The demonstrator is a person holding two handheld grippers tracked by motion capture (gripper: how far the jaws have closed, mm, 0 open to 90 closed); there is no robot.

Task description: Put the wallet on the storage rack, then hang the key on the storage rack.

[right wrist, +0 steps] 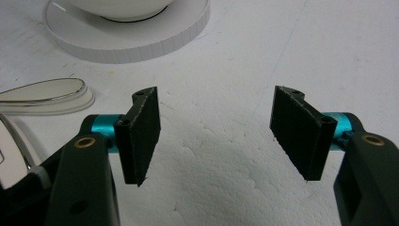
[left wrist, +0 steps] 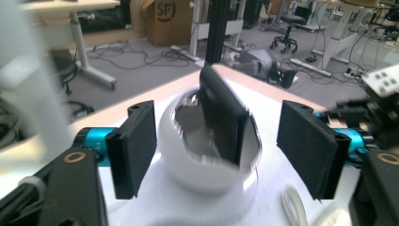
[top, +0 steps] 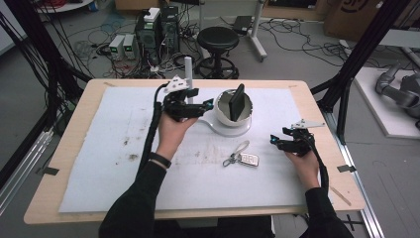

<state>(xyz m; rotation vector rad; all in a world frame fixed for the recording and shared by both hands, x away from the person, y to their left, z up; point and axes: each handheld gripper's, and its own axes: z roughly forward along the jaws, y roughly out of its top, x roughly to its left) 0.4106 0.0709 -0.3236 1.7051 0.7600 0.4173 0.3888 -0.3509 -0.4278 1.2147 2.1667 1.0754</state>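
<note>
The left gripper (top: pixel 210 105) stood released just beside the cup (top: pixel 225 115) holding a phone (top: pixel 237 101); the right gripper (top: pixel 275 141) rested released.

White bowl (left wrist: pixel 207 155) blurred; key fob (right wrist: pixel 9 155) cut by edge.

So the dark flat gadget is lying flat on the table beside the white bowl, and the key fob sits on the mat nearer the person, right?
Not quite. The dark flat gadget is not lying on the table; it stands tilted inside the white bowl, leaning on its rim. The high view shows this, and the left gripper view too. The key fob does sit on the mat nearer the person.
</note>
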